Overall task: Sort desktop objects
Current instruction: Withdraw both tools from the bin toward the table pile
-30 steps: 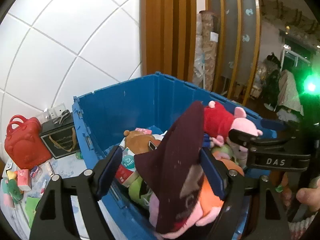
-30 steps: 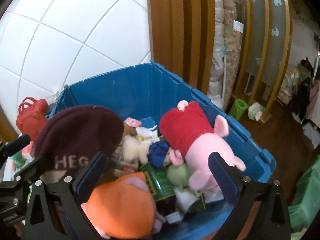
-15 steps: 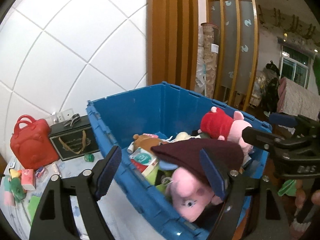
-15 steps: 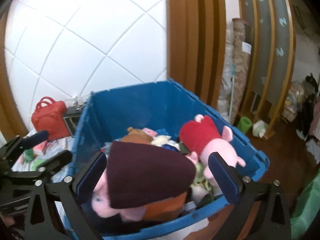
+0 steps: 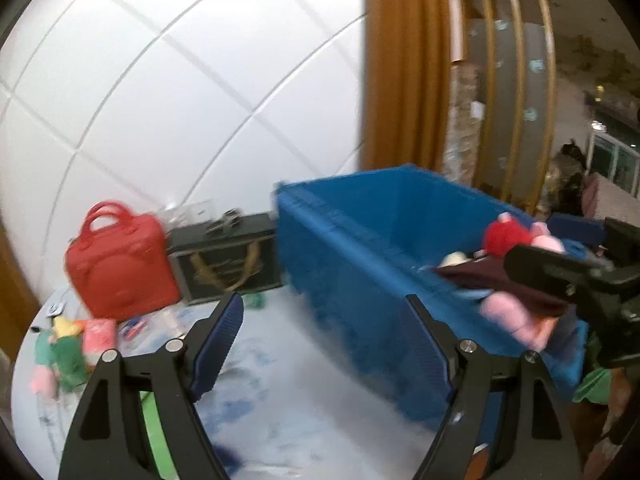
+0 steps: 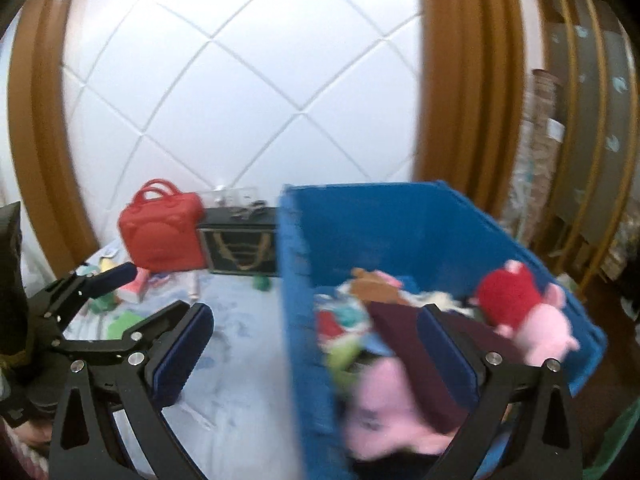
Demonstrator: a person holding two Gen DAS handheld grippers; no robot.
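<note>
Many small toys [image 5: 64,354] lie on our pale counter [image 5: 280,392], left of the big blue plastic bin [image 6: 400,216] full of soft toys. Both tools, left [image 5: 324,344] and right [image 6: 316,354], are wide open and empty. We should slow down, pick one toy, then come down over it.

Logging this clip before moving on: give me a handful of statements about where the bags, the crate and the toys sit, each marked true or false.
1. The red handbag stands left of the black gift bag. True.
2. The blue crate is empty. False: it holds plush toys, among them a pink pig in a red dress.
3. The left gripper has nothing between its fingers. True.
4. The dark maroon cloth lies on the table beside the handbag. False: it lies inside the crate.
5. Small items lie on the table in front of the handbag. True.
</note>
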